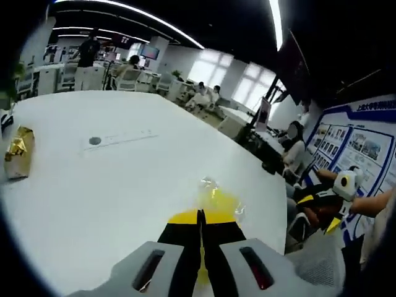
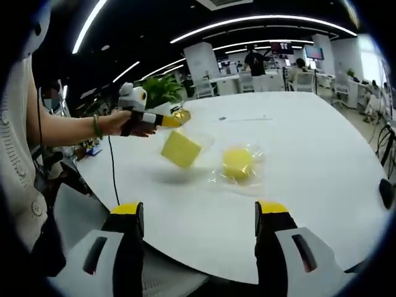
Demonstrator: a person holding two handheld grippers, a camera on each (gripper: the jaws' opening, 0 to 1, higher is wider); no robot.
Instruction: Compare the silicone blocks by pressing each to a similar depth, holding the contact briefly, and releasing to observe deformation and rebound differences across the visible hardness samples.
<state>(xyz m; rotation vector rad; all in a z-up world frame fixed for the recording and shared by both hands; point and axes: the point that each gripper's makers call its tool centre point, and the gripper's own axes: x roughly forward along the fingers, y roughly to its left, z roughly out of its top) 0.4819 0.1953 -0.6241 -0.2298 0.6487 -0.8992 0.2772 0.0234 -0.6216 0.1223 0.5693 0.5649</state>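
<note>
Inspection: my left hand-held gripper (image 2: pixel 176 117) is lifting the square yellow block (image 2: pixel 181 148) by its bag, jaws clamped, probably for repositioning. Right hand-held gripper (image 2: pixel 198 226) is waiting, jaws apart; round block (image 2: pixel 237 162) is resting on the counter (image 2: pixel 322 161).

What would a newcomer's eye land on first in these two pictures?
In the right gripper view, the left hand-held gripper lifts a bagged yellow square block above the white table. Beside it, a round yellow block in clear wrap lies on the table. In the left gripper view, a gold packet sits near the table's far-left edge.
</note>
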